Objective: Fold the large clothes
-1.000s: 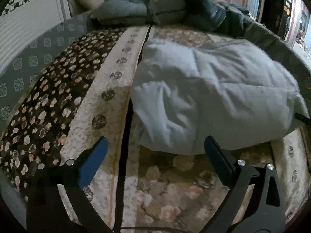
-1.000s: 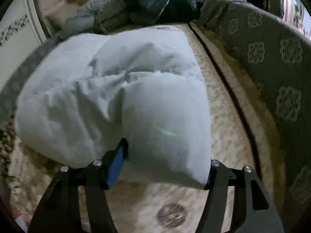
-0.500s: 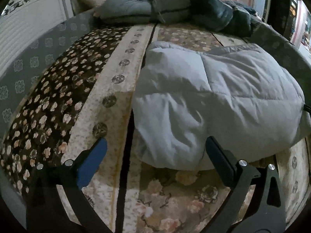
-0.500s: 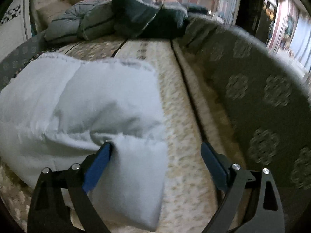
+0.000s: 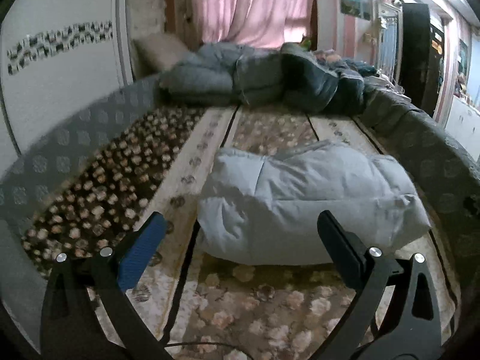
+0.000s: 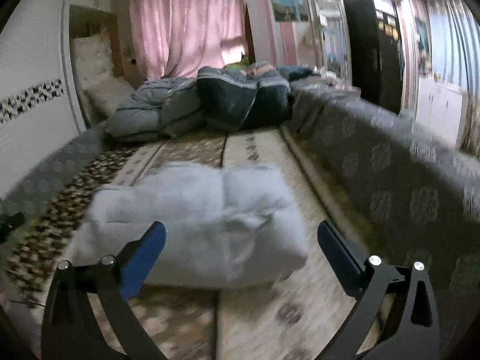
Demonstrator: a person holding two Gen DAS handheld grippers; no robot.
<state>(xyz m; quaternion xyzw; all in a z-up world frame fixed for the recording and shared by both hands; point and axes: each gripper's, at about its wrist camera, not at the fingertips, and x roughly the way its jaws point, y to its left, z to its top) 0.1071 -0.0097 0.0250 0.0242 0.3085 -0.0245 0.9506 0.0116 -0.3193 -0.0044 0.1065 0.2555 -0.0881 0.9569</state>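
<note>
A pale blue puffy garment point(image 5: 300, 198) lies folded into a thick bundle on the patterned bed cover point(image 5: 240, 300). It also shows in the right wrist view point(image 6: 198, 222), blurred. My left gripper point(image 5: 240, 240) is open and empty, held in front of the bundle and apart from it. My right gripper point(image 6: 240, 246) is open and empty, also in front of the bundle and above the cover.
A heap of grey and dark blue quilted clothes point(image 5: 264, 81) lies at the far end of the bed, with a pillow point(image 5: 159, 51) behind it. A grey padded edge point(image 6: 390, 162) runs along the right. A white wall panel point(image 5: 60, 84) stands on the left.
My right gripper has let go of the pale blue garment and opened wide. Both grippers have pulled back and tilted up, so the bundle looks smaller and the room shows.
</note>
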